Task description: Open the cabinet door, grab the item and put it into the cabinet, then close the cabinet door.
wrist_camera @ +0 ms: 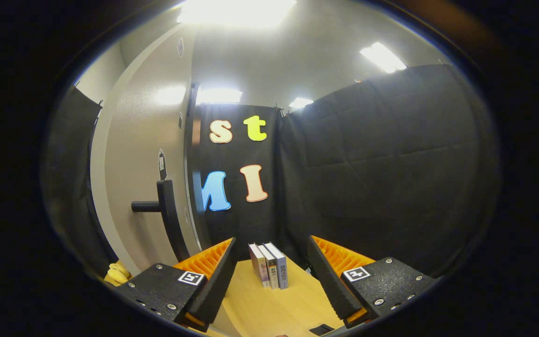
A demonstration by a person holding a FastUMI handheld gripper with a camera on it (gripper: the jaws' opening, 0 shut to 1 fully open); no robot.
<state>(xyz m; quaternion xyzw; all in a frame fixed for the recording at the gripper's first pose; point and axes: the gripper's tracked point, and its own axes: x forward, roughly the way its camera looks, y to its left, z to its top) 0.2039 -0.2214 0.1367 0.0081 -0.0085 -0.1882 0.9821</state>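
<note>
Ahead, the gripper (272, 276) was spread wide, its fingers (213, 285) holding nothing, with bare light-wood counter (260, 309) showing in the gap. Three books (269, 271) stood upright side by side on that counter, just beyond the fingertips and between them, spines facing the camera, close to the black cloth wall (382, 178). Beyond the left finger rose a pale cabinet door (143, 154) carrying a dark bar handle (169, 215) on a short stub; whether it stood ajar could not be told. A yellow object (117, 273), too hidden to name, lay low beside the left finger. A small dark item (322, 329) sat on the counter near the right finger.
</note>
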